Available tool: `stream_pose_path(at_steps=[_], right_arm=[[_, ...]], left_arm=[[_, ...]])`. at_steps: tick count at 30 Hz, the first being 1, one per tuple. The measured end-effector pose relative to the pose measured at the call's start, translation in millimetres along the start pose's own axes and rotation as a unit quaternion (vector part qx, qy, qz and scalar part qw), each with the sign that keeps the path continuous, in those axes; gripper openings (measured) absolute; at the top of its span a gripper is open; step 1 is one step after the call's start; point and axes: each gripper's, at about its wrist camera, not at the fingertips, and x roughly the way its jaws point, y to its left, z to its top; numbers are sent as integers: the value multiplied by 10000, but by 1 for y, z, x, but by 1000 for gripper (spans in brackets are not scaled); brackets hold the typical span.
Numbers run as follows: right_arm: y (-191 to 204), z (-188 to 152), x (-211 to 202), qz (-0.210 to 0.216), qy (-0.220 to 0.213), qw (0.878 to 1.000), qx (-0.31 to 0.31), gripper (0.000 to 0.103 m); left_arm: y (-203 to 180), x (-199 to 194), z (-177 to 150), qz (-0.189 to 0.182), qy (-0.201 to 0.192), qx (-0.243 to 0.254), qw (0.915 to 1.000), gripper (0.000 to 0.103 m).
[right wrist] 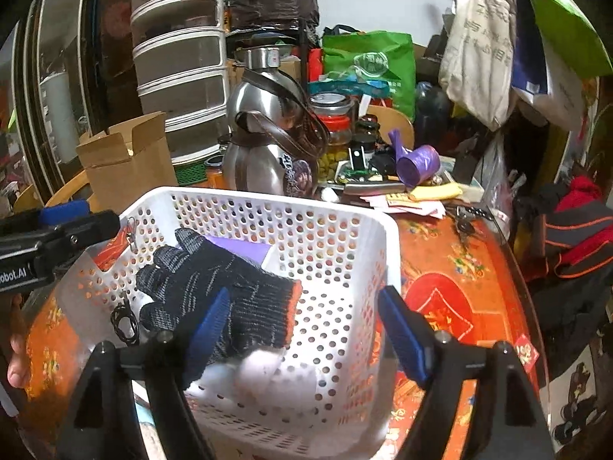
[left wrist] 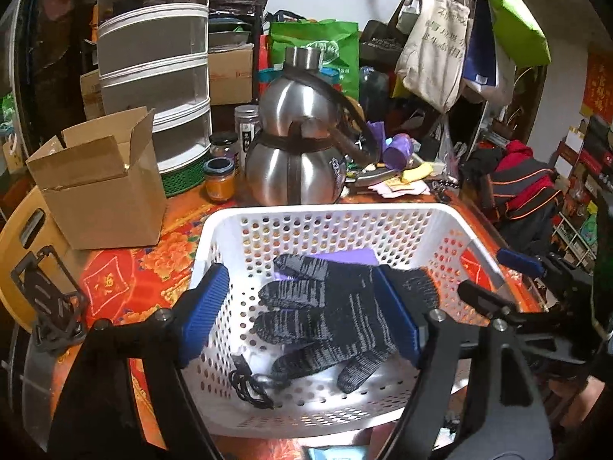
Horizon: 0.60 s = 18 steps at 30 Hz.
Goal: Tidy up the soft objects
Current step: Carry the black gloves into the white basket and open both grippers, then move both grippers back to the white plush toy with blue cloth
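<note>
A cardboard box (left wrist: 103, 188) stands open near the tabletop's (left wrist: 126, 280) left edge, with a steel kettle (left wrist: 295, 145) farther right behind the white perforated basket (left wrist: 325, 218). The left tongs (left wrist: 302, 318) are spread wide, empty, 1 blue pad outside the basket's left wall and the other over the dark knit glove (left wrist: 337, 314). That glove lies inside the basket on a purple item (left wrist: 345, 258), beside a black cord (left wrist: 249, 383) at the basket's near-left corner. The right tongs (right wrist: 306, 333) also gape open, holding nothing, 1 pad above the glove's orange-edged cuff, the other past the basket's right wall.
</note>
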Motion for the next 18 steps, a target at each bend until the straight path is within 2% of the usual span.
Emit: stream_pose_path(at_steps=[10,13,16,18], right_arm=[[1,-6,0,69,51,9999,64,79],[-1,-15,-18,192,-82,9997,152,79],[-5,-40,-52,520,-260,9978,325,79],[-7,-57,-67,570,-256,9973,375,79]], left_arm=[[12,9,-13,69,162,-135,9998,76],[12,-4,-23,87,80,-78,9999,76],[11,-27,-47,59,-83,6,9999,76],[12,-41,-67,48,-114,8,9999,76]])
